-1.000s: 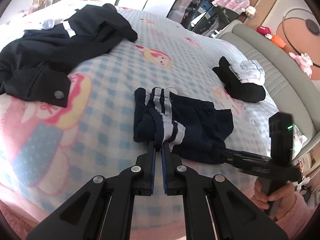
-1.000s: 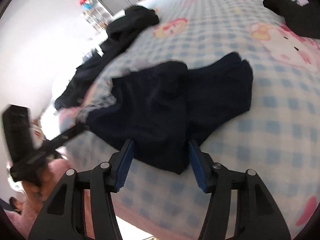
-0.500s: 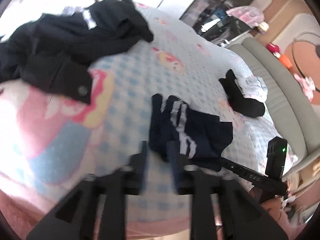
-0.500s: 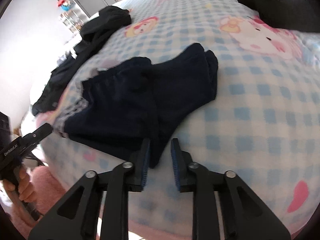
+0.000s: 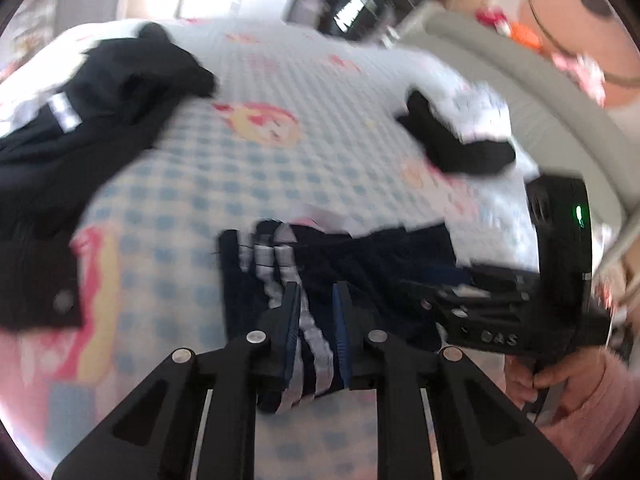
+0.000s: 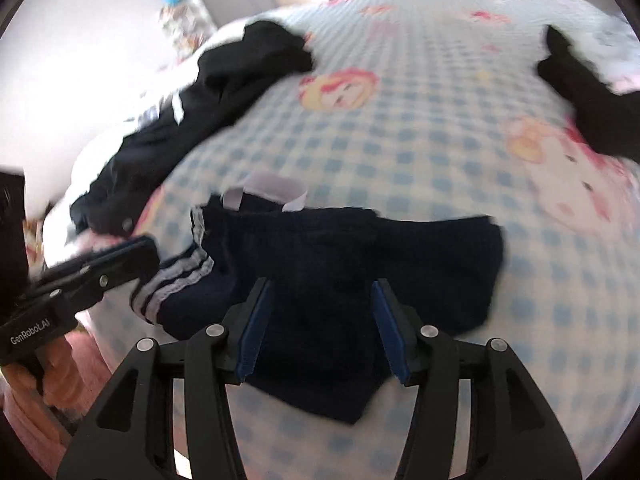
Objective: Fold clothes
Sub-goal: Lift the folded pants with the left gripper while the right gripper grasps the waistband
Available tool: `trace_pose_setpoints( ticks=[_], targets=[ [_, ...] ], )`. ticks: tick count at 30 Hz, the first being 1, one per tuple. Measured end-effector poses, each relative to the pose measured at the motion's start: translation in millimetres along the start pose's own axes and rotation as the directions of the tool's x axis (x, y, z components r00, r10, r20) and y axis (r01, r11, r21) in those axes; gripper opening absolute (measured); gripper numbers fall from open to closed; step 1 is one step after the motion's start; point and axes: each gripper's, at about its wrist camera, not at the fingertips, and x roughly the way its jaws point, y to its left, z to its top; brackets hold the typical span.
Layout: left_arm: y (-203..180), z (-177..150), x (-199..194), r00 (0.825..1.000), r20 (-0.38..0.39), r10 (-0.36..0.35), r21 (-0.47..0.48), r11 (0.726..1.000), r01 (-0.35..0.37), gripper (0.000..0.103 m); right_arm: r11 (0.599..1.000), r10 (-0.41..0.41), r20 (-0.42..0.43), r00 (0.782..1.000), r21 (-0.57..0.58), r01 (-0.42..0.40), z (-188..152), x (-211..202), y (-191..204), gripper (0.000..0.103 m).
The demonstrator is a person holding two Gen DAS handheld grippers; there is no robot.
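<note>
Navy shorts point(image 5: 380, 264) with white side stripes lie crumpled on the blue-checked bedsheet point(image 5: 240, 184) near its front edge. In the left wrist view my left gripper point(image 5: 316, 300) is narrowly open, and the striped side of the shorts lies between its fingers. In the right wrist view my right gripper point(image 6: 322, 304) stands wide open just above the plain navy part of the shorts point(image 6: 360, 252), gripping nothing. The left gripper point(image 6: 92, 268) shows at the striped end, and the right gripper point(image 5: 500, 312) shows at the shorts' right side. Both views are motion-blurred.
A heap of black clothing point(image 5: 100, 120) covers the bed's left side. A black and white garment point(image 5: 456, 140) lies at the far right, by a grey padded bed end point(image 5: 540, 92). A hand in a pink sleeve point(image 5: 560, 392) holds the right gripper.
The left gripper, shut a second ago, opened and now straddles the striped side. The right gripper narrowed almost shut half a second ago and is wide open again. The shorts look more bunched.
</note>
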Motion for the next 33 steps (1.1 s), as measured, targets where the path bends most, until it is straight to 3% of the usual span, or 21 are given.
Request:
trace_pose_setpoints(
  ticks=[3, 7, 8, 10, 11, 14, 15, 18, 19, 20, 21, 24, 26, 33],
  targets=[
    [3.8, 5.8, 30.7, 0.995, -0.075, 0.072, 0.044, 0.997, -0.069, 0.017, 0.997, -0.059, 0.007, 0.998, 0.043, 0.058, 5.1, 14.9, -10.9, 0.047],
    [25.5, 11.3, 44.5, 0.984, -0.056, 0.167, -0.040, 0.985, -0.169, 0.018, 0.983, -0.072, 0.061, 0.995, 0.172, 0.061, 3.7, 15.2, -34.7, 0.045],
    [31.4, 14.5, 39.6, 0.986, -0.030, 0.167, -0.076, 0.983, -0.168, 0.018, 0.979, -0.065, 0.075, 0.995, 0.199, 0.049, 3.0, 13.4, -39.2, 0.045],
    [36.1, 18.2, 23.1, 0.995, 0.033, 0.096, -0.113, 0.989, -0.092, 0.018, 0.968, -0.052, 0.103, 0.993, 0.252, 0.025, 1.7, 9.9, -48.1, 0.047],
    [34.2, 19.7, 15.6, 0.997, 0.057, 0.054, -0.099, 0.994, -0.048, 0.018, 0.965, -0.043, 0.114, 0.993, 0.262, 0.012, 0.8, 6.8, -49.8, 0.047],
    [16.2, 21.9, 11.2, 0.999, 0.038, 0.006, 0.026, 1.000, -0.007, 0.019, 0.974, -0.025, 0.112, 0.993, 0.226, -0.001, 0.7, -1.3, -42.7, 0.047],
    [15.7, 22.7, 17.4, 1.000, 0.017, 0.025, 0.031, 0.999, -0.025, 0.021, 0.976, -0.024, 0.106, 0.994, 0.217, 0.001, 1.5, -1.1, -40.0, 0.048],
    [14.2, 25.3, 35.8, 0.996, -0.044, 0.082, 0.048, 0.996, -0.080, 0.044, 0.979, -0.019, 0.092, 0.996, 0.202, 0.000, 3.2, 1.0, -35.0, 0.048],
    [16.1, 25.4, 40.1, 0.997, -0.049, 0.065, 0.036, 0.997, -0.063, 0.041, 0.980, -0.018, 0.090, 0.996, 0.201, 0.000, 3.0, 1.4, -33.9, 0.048],
    [15.5, 26.0, 40.1, 0.998, -0.037, 0.046, 0.036, 0.998, -0.045, 0.031, 0.980, -0.016, 0.086, 0.996, 0.201, -0.002, 2.0, 1.2, -33.1, 0.048],
    [13.5, 26.1, 38.3, 0.999, -0.019, 0.050, 0.046, 0.998, -0.049, 0.013, 0.979, -0.012, 0.080, 0.997, 0.203, -0.005, 0.3, 0.2, -32.9, 0.048],
    [3.5, 34.4, 26.1, 0.997, 0.049, 0.059, 0.080, 0.995, -0.062, 0.012, 0.981, -0.015, 0.073, 0.997, 0.192, 0.001, -3.1, -2.4, -31.9, 0.048],
    [8.9, 40.6, 31.9, 0.997, 0.030, 0.067, 0.053, 0.996, -0.068, 0.013, 0.984, -0.032, 0.080, 0.996, 0.176, 0.017, -2.8, -4.7, -31.0, 0.048],
    [33.0, 49.3, 51.4, 0.995, -0.029, 0.099, -0.064, 0.993, -0.100, 0.030, 0.979, -0.108, 0.032, 0.994, 0.176, 0.101, 4.0, 15.7, -37.9, 0.048]
  ],
)
